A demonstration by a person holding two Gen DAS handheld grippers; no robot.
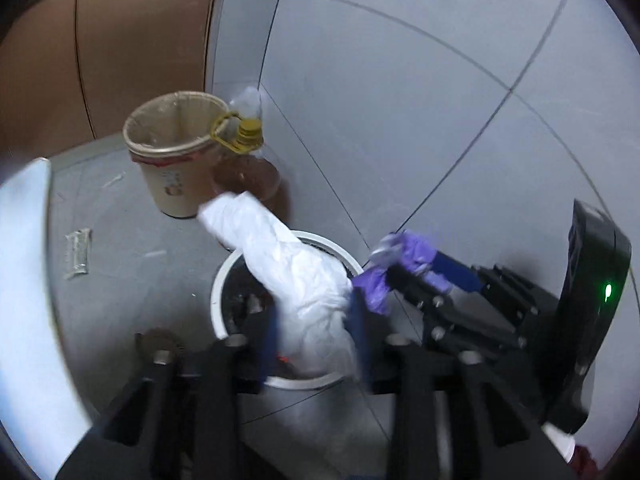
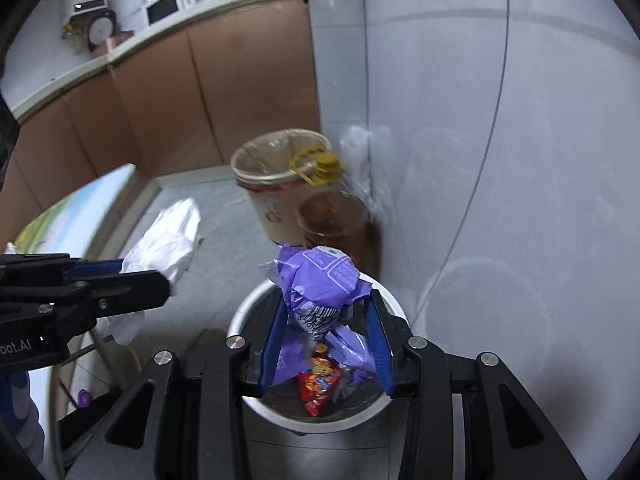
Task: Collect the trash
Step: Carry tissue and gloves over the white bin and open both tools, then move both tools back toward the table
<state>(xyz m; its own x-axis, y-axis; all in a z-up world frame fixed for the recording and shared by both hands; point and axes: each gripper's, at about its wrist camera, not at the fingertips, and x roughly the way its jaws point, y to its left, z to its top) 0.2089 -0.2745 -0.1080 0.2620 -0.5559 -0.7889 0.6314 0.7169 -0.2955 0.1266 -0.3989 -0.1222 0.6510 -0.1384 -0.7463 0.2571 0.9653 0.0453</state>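
Observation:
A white round bin (image 1: 218, 292) (image 2: 320, 425) stands on the floor by the tiled wall, with a red snack wrapper (image 2: 320, 388) inside. My left gripper (image 1: 314, 308) (image 2: 160, 276) hangs over it; a crumpled white bag (image 1: 296, 264) (image 2: 164, 236) lies loosely between its parted fingers. My right gripper (image 2: 329, 298) (image 1: 396, 264) is over the bin too, with its blue pads closed on a purple packet (image 2: 324, 276) (image 1: 416, 250) that stands upright between them.
Behind the bin a beige bucket (image 1: 172, 160) (image 2: 272, 184) with a clear liner stands beside a yellow-capped bottle (image 1: 248, 136) (image 2: 324, 168). A small wrapper (image 1: 78, 254) lies on the grey floor at left. Brown cabinets (image 2: 180, 100) run along the back.

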